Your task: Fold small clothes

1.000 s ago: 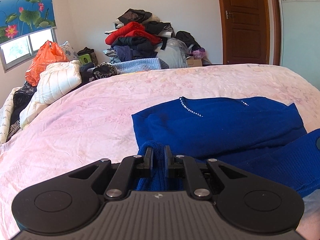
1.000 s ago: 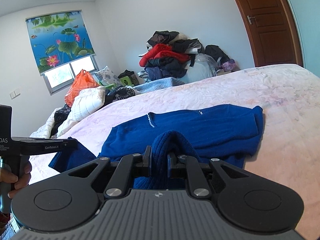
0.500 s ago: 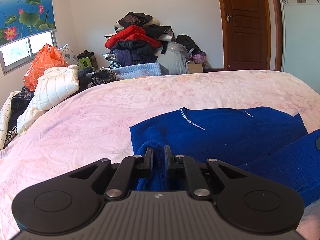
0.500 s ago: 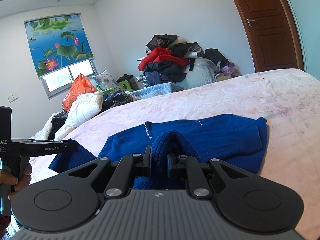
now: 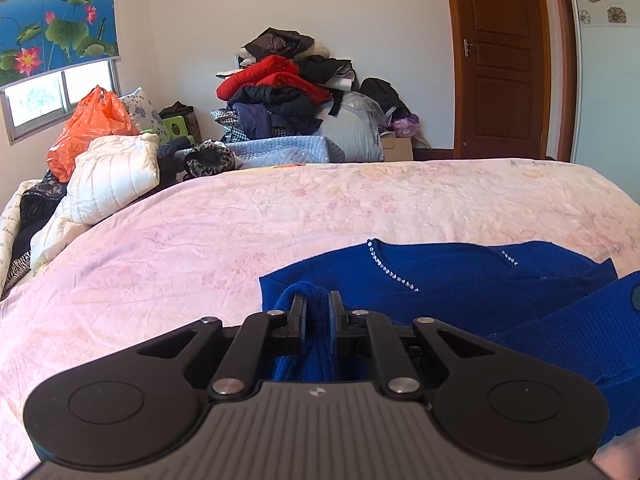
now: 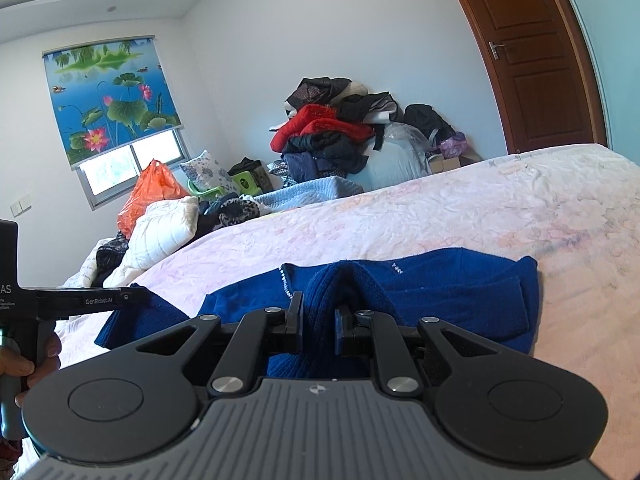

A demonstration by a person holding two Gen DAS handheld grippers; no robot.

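Note:
A royal blue knit sweater (image 5: 460, 276) with a beaded neckline lies on the pink bed cover (image 5: 200, 240). My left gripper (image 5: 318, 312) is shut on a bunched fold of the sweater's near edge. My right gripper (image 6: 320, 316) is shut on another thick fold of the sweater (image 6: 440, 280), held just above the garment's body. The left gripper also shows from the side in the right wrist view (image 6: 80, 300), at the sweater's left end.
A pile of clothes (image 5: 288, 96) stands against the far wall. A white padded jacket (image 5: 112, 176) and an orange plastic bag (image 5: 88, 128) lie at the bed's left side. A brown door (image 5: 504, 60) is at the back right.
Both grippers have moved forward over the sweater while still holding its folds, carrying the near edge toward the neckline. The views sit lower over the bed.

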